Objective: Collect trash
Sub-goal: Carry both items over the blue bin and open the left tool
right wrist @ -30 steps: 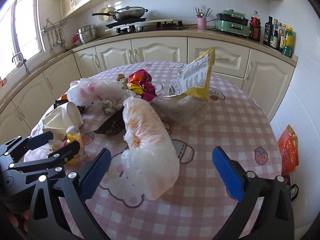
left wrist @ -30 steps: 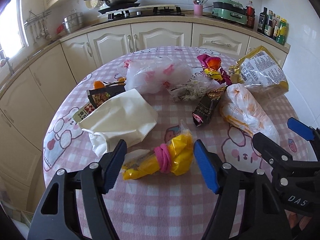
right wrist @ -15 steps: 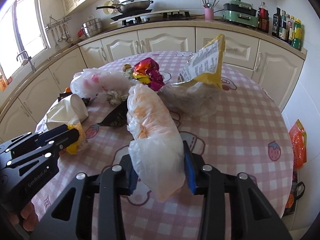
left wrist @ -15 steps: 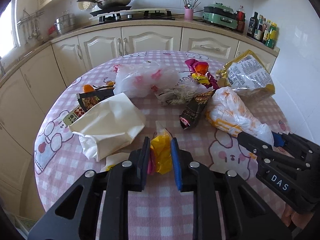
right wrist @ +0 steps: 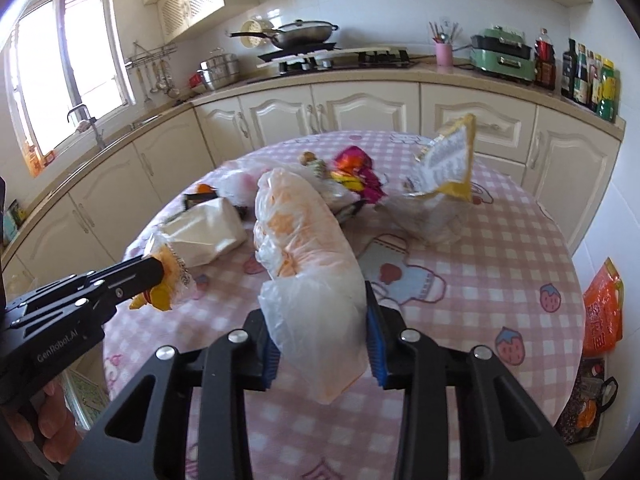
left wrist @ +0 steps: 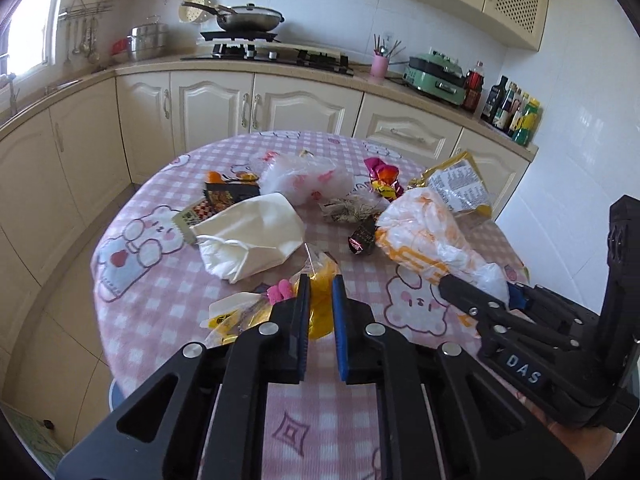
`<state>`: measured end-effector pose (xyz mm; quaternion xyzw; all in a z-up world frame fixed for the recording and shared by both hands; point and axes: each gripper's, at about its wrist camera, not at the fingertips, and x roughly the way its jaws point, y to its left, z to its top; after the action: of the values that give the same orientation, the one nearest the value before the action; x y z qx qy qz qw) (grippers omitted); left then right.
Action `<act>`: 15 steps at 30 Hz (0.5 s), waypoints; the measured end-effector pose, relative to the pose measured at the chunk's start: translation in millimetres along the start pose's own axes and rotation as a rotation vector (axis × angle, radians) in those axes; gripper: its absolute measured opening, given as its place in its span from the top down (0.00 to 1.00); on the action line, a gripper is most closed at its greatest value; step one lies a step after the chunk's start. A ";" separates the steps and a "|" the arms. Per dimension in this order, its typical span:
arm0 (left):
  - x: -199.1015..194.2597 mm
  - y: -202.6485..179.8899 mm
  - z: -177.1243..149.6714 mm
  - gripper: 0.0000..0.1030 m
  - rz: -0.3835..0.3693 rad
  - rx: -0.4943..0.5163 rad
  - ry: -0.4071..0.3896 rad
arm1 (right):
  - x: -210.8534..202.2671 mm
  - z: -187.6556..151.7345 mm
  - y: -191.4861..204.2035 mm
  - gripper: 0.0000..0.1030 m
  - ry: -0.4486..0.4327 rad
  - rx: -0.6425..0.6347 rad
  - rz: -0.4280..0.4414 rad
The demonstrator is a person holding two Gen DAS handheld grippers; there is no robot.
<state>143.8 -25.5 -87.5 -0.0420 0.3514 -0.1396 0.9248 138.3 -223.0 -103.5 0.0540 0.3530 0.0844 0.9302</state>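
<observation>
My left gripper is shut on a yellow plastic wrapper with a pink band and holds it just above the round table. It also shows in the right wrist view. My right gripper is shut on a white and orange plastic bag, lifted off the cloth; the bag shows in the left wrist view too. More trash lies on the table: a cream bag, a pink-white bag, a dark wrapper, a yellow chip bag.
The table has a pink checked cloth. Cream kitchen cabinets and a counter with a stove and pan curve behind it. Bottles stand at the right. An orange bag lies on the floor at the right.
Both grippers closed from wide open, the left on the yellow wrapper, the right on the white and orange bag. Both have since lifted their loads up and back from the table.
</observation>
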 end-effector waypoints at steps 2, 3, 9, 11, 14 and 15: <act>-15.5 5.5 -3.7 0.91 0.020 -0.009 -0.024 | -5.9 -0.3 16.3 0.67 -0.009 -0.022 0.024; -22.6 9.0 -6.7 0.91 0.030 -0.013 -0.033 | -9.3 -0.6 26.1 0.67 -0.014 -0.036 0.040; -68.6 59.9 -28.3 0.91 0.135 -0.093 -0.068 | -11.1 -2.7 95.3 0.67 -0.015 -0.131 0.138; -81.8 83.9 -38.3 0.91 0.183 -0.133 -0.073 | -7.2 -5.1 121.1 0.67 -0.009 -0.164 0.177; -97.1 119.3 -52.2 0.91 0.254 -0.197 -0.074 | 0.9 -12.7 169.7 0.67 0.013 -0.234 0.251; -99.8 129.9 -56.2 0.91 0.271 -0.217 -0.072 | 4.1 -16.1 185.0 0.67 0.018 -0.255 0.270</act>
<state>65.1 128.8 -88.8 -0.0989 0.3337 0.0265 0.9371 108.7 -40.2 -88.5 -0.0181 0.3373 0.2531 0.9065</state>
